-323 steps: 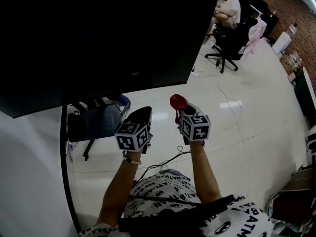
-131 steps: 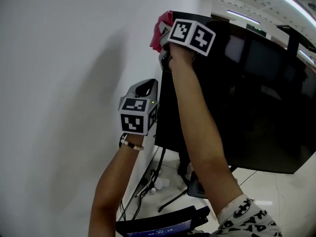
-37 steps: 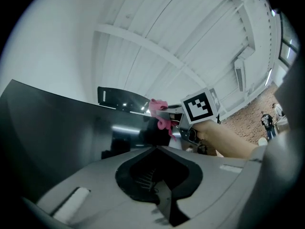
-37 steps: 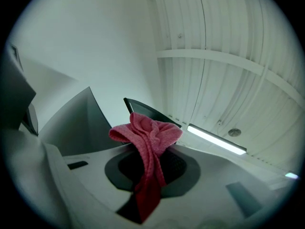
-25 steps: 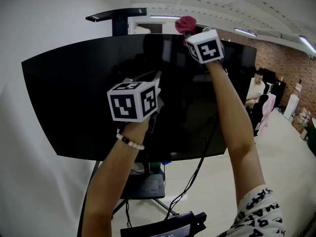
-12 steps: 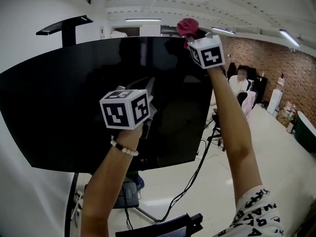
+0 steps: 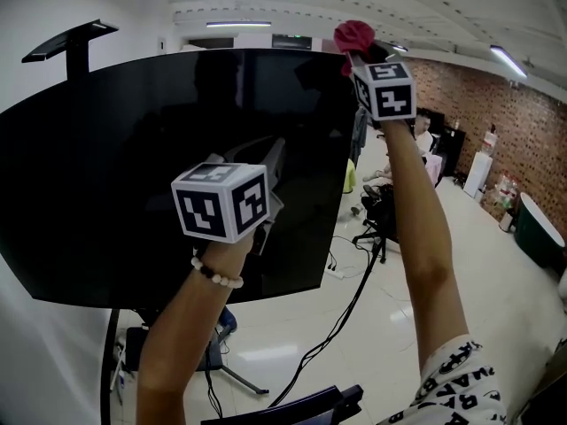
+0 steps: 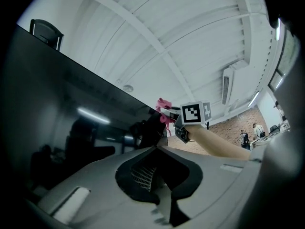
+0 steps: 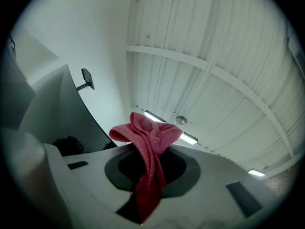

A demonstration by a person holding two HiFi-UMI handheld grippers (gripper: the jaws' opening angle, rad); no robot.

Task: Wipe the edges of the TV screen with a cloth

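Pink cloth (image 7: 354,34) sits at the TV screen's (image 7: 133,149) top right corner in the head view. Left gripper (image 8: 155,149) view: jaws together, empty. Right gripper (image 9: 147,175) view: clamped on that cloth, soft, light, bunched mid-fold; probably a sound hold.

My right hand-held gripper (image 7: 359,56) was raised high with the red cloth (image 7: 354,34) bunched in its jaws, right at the top right corner of the black TV screen (image 7: 133,149). My left hand-held gripper (image 7: 270,159) hung lower, in front of the screen. Past the screen's right edge I saw a glossy pale floor (image 7: 416,326), a black office chair (image 7: 381,218) and a brick wall (image 7: 469,96).
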